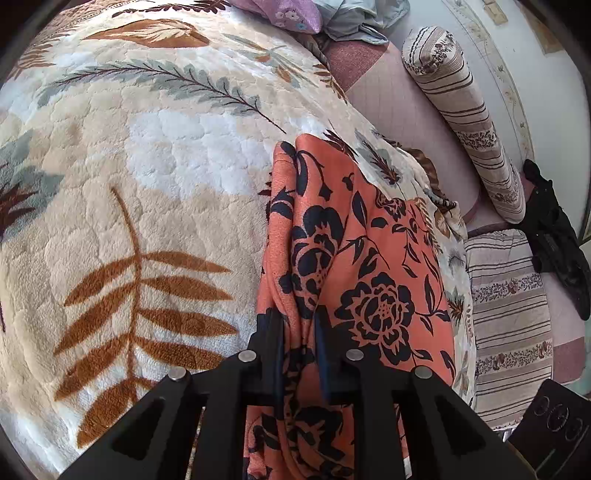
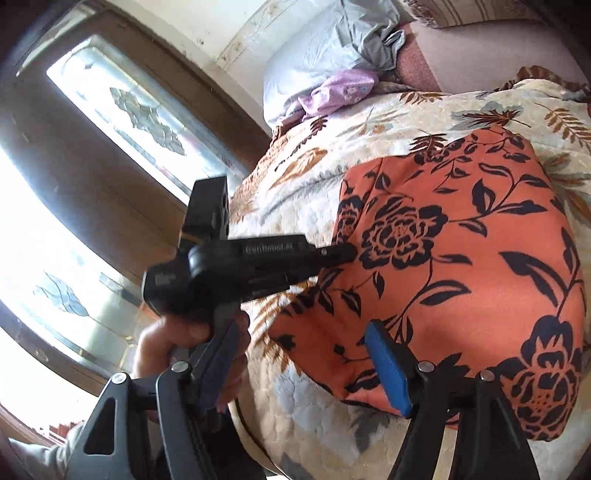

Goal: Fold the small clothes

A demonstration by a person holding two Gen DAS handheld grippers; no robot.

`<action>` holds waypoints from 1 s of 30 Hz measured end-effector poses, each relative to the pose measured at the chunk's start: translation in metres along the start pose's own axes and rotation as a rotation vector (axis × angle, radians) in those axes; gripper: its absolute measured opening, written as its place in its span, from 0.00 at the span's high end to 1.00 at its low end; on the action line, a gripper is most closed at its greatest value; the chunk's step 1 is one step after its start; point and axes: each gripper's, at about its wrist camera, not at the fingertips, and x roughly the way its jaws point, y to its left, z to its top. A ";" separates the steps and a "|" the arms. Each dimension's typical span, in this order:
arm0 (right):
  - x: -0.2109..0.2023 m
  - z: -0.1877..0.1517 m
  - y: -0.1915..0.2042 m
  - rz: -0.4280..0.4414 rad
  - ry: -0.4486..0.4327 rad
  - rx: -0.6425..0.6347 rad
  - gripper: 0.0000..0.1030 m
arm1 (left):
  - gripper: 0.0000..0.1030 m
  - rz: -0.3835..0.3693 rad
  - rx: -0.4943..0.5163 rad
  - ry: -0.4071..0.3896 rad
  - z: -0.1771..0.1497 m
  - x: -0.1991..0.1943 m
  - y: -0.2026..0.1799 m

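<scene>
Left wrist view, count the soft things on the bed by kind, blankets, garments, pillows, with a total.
Plush leaf-patterned cream blanket: 1
Orange garment with black flower print, pinched in the left gripper: 1
Purple floral pillow: 1
Striped beige bolster pillow: 1
Striped beige flat cushion: 1
Crumpled grey-blue cloth: 1
Total: 6

The left black plastic two-finger gripper [image 1: 299,325] has silver pivot pins and dark blue pads. The right black plastic two-finger gripper [image 2: 306,354] carries bright blue pads [image 2: 388,365]. A bare-skinned hand [image 2: 177,343] shows.
</scene>
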 end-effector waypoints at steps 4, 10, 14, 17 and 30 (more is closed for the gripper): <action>0.041 -0.002 -0.040 0.120 0.148 0.224 0.26 | 0.74 0.063 0.026 -0.051 -0.004 -0.020 -0.014; 0.014 -0.007 -0.034 0.195 0.036 0.247 0.26 | 0.60 0.043 0.164 -0.145 -0.045 -0.061 -0.051; -0.022 -0.008 -0.055 0.193 -0.039 0.285 0.26 | 0.54 0.234 0.153 -0.045 -0.060 -0.018 -0.029; -0.036 -0.015 -0.096 0.102 -0.021 0.403 0.26 | 0.51 0.191 0.094 -0.059 -0.059 -0.025 -0.022; -0.050 0.080 -0.129 0.263 -0.015 0.427 0.19 | 0.34 0.313 0.169 -0.153 -0.035 0.001 -0.065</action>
